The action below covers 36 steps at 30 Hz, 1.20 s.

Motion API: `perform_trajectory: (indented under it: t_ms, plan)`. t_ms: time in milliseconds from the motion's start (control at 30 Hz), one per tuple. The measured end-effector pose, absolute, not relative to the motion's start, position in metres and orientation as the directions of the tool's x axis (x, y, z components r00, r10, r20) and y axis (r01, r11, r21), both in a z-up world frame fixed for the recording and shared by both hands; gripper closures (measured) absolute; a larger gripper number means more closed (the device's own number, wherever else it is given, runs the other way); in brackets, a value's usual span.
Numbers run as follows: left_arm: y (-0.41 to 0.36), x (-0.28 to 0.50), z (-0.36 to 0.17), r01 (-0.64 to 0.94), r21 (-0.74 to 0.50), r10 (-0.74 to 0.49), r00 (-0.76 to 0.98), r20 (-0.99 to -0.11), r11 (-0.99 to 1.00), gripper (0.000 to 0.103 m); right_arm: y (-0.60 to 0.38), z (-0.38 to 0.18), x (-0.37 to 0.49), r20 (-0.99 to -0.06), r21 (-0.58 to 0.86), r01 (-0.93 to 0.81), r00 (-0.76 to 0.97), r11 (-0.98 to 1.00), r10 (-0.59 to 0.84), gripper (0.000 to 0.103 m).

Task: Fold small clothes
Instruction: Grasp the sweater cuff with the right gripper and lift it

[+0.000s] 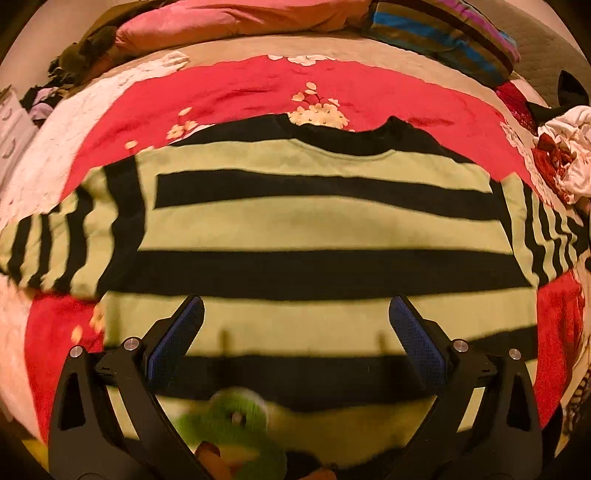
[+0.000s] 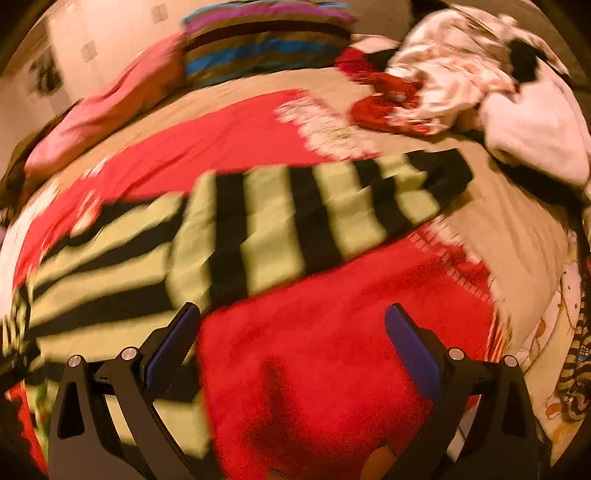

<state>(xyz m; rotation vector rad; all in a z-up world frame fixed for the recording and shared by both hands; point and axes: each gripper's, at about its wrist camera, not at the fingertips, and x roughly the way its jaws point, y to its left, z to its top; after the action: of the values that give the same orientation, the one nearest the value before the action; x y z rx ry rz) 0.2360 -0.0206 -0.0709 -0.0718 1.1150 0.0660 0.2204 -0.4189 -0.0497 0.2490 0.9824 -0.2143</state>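
A pale green and black striped sweater (image 1: 317, 225) lies flat on a red flowered blanket (image 1: 236, 88), neck away from me, both sleeves spread out. My left gripper (image 1: 295, 310) is open and empty, hovering over the sweater's lower body near the hem. In the right wrist view the sweater's right sleeve (image 2: 332, 206) stretches out to the upper right. My right gripper (image 2: 291, 317) is open and empty above the red blanket (image 2: 332, 332), just below that sleeve, its left finger (image 2: 173, 343) over the sweater's side.
A pile of white and red clothes (image 2: 461, 74) lies at the bed's right side. A pink pillow (image 1: 236, 18) and a striped pillow (image 1: 443, 37) sit at the head. A green object (image 1: 236, 417) shows blurred below the left gripper.
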Motion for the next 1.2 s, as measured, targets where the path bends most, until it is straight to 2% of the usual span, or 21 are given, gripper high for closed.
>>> perform_trajectory:
  t_ms: [300, 500, 667, 733, 767, 800, 833, 867, 900, 967, 1200]
  plan:
    - [-0.008, 0.279, -0.095, -0.123, -0.025, 0.033, 0.449, -0.893, 0.992, 0.009, -0.573, -0.064, 0.276, -0.831, 0.151, 0.589, 0.51, 0.794, -0.221, 0.004]
    - [-0.015, 0.288, -0.116, -0.134, -0.019, 0.039, 0.419, -0.907, 0.991, 0.009, -0.637, -0.095, 0.291, -0.857, 0.264, 0.675, 0.492, 0.689, -0.153, 0.004]
    - [-0.018, 0.286, -0.122, -0.138, -0.006, 0.055, 0.427, -0.903, 0.99, 0.009, -0.64, -0.117, 0.302, -0.848, 0.362, 0.642, 0.527, 0.676, -0.047, 0.004]
    - [-0.017, 0.285, -0.122, -0.139, -0.012, 0.049, 0.43, -0.901, 0.99, 0.009, -0.637, -0.123, 0.307, -0.841, 0.385, 0.63, 0.541, 0.674, -0.025, 0.007]
    - [-0.016, 0.285, -0.122, -0.137, -0.012, 0.048, 0.431, -0.901, 0.99, 0.009, -0.637, -0.125, 0.307, -0.837, 0.391, 0.627, 0.547, 0.674, -0.022, 0.018]
    - [-0.016, 0.285, -0.122, -0.137, -0.012, 0.049, 0.431, -0.901, 0.99, 0.009, -0.636, -0.126, 0.308, -0.831, 0.407, 0.614, 0.557, 0.677, -0.006, 0.041]
    - [-0.016, 0.285, -0.122, -0.137, -0.012, 0.049, 0.432, -0.9, 0.991, 0.009, -0.635, -0.126, 0.307, -0.818, 0.44, 0.59, 0.575, 0.677, 0.03, 0.051]
    - [-0.016, 0.284, -0.122, -0.136, -0.013, 0.048, 0.433, -0.9, 0.991, 0.009, -0.634, -0.126, 0.308, -0.808, 0.465, 0.572, 0.587, 0.676, 0.06, 0.065]
    - [-0.016, 0.283, -0.122, -0.136, -0.013, 0.048, 0.435, -0.899, 0.991, 0.009, -0.632, -0.125, 0.307, -0.806, 0.464, 0.56, 0.589, 0.687, 0.064, 0.072]
    - [-0.015, 0.282, -0.122, -0.137, -0.016, 0.046, 0.437, -0.898, 0.99, 0.009, -0.627, -0.119, 0.306, -0.788, 0.47, 0.521, 0.611, 0.712, 0.073, 0.082]
    - [-0.015, 0.284, -0.122, -0.14, -0.012, 0.05, 0.432, -0.9, 0.99, 0.009, -0.613, -0.075, 0.284, -0.731, 0.487, 0.481, 0.681, 0.729, 0.039, 0.084]
